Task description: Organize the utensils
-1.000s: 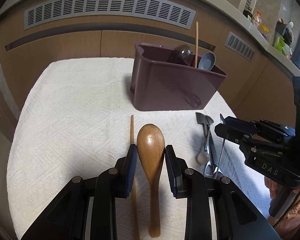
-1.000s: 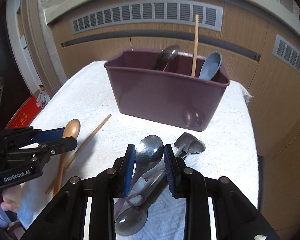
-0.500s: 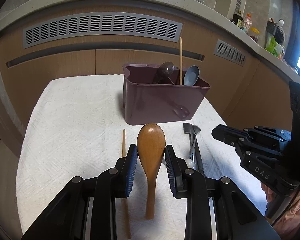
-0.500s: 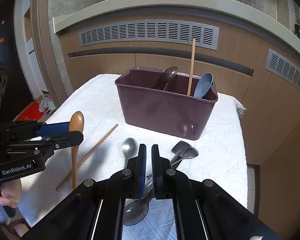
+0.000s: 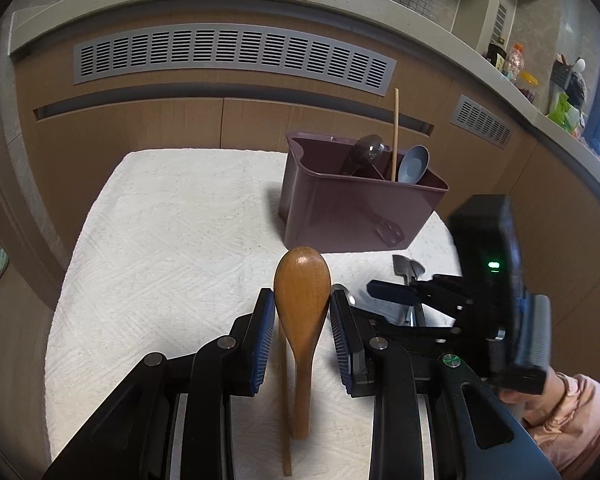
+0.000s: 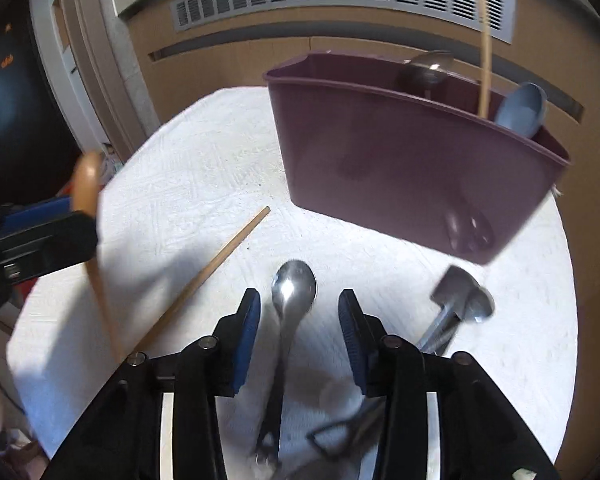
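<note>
Left gripper (image 5: pixel 302 322), seen from its own wrist camera, is clamped on a wooden spoon (image 5: pixel 302 304), the blue pads pressing both sides of the bowl where it narrows into the handle; the spoon stands bowl-up with its handle running down toward the camera, raised off the white towel (image 5: pixel 172 240) that covers the table. Right gripper (image 6: pixel 299 324) has its jaws opening, and a metal spoon (image 6: pixel 293 288) lies on the towel between them, bowl pointing away, with neither pad touching it. Beside that spoon, to the right, further metal utensils (image 6: pixel 460 300) lie in a loose cluster on the towel; to the left a single wooden chopstick (image 6: pixel 216 268) lies diagonally. Behind them stands a dark purple bin (image 6: pixel 412 168), which holds a metal ladle-like spoon (image 6: pixel 426 68), an upright wooden stick (image 6: pixel 485 60) and a blue-grey spoon (image 6: pixel 522 110) leaning at its right end. Wood-panelled cabinets with grey vent grilles (image 5: pixel 232 60) form the background. A hand in a pink sleeve (image 5: pixel 572 412) appears at the lower right of the left wrist view, holding the right gripper's body.
</note>
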Available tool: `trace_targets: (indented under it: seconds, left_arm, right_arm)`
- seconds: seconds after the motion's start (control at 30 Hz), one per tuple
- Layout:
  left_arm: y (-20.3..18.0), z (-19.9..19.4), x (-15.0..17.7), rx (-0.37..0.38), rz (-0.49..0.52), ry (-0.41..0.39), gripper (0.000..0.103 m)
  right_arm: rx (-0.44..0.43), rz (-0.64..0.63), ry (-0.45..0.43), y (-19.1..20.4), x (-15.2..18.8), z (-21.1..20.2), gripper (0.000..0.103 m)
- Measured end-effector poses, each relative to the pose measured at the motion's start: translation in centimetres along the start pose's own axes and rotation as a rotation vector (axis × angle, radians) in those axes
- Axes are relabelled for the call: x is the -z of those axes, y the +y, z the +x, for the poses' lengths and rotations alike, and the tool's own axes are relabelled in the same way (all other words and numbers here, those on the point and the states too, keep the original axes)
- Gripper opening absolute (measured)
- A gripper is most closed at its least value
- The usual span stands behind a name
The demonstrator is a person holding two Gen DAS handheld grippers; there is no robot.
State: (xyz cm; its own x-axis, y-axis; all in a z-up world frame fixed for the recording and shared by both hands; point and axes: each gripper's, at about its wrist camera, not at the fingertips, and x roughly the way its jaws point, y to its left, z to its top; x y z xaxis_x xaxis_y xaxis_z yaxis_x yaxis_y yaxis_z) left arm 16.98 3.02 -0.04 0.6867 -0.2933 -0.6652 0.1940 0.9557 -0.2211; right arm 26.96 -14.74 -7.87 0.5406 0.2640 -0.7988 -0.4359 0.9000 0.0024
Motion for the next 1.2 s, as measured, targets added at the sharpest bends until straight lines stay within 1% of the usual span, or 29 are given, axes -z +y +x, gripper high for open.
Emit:
trace_targets:
  seconds: [0.17, 0.2, 0.23, 0.3, 0.4, 0.53, 0.67, 0.8, 1.03, 1.2]
  left_arm:
    - [0.2, 0.0, 0.1, 0.005, -0.004, 0.0, 0.029]
    - [0.2, 0.0, 0.1, 0.005, -0.005, 0.0, 0.029]
    - [0.2, 0.0, 0.1, 0.006, -0.006, 0.001, 0.029]
    - [0.1, -0.1, 0.2, 0.006, -0.007, 0.001, 0.029]
    - [-0.2, -0.1, 0.1, 0.01, -0.003, 0.001, 0.029]
    - [-0.8, -0.1, 0.1, 0.016, 0.007, 0.004, 0.029]
    - [-1.6, -0.1, 0.0, 0.024, 0.025, 0.007, 0.029]
    - [-2.6, -0.1, -0.3, 0.028, 0.043, 0.005, 0.029]
    - [-4.2, -0.5, -0.9, 0.026, 0.078, -0.011, 0.029]
    - [-5.1, -0.9, -1.8, 0.023, 0.099, -0.041, 0.028]
  right_arm:
    - [0.035, -0.04, 0.04, 0.9, -0.6, 2.5, 0.04]
    - [0.047, -0.055, 0.031, 1.1, -0.5, 2.5, 0.037]
    - [0.056, -0.072, 0.028, 1.3, -0.4, 2.3, 0.026]
    - [0.067, -0.084, 0.017, 1.4, -0.3, 1.6, 0.026]
    - [0.078, -0.057, -0.044, 0.8, -0.2, -0.5, 0.026]
    - [0.079, 0.008, -0.141, -0.9, 0.4, -4.9, 0.026]
    - [0.1, 0.039, -0.2, -2.1, 1.1, -8.2, 0.026]
    - [0.113, 0.055, -0.236, -2.8, 1.7, -10.7, 0.026]
    - [0.13, 0.061, -0.281, -2.9, 1.5, -12.9, 0.026]
    - [0.15, 0.049, -0.316, -2.8, 1.1, -14.0, 0.026]
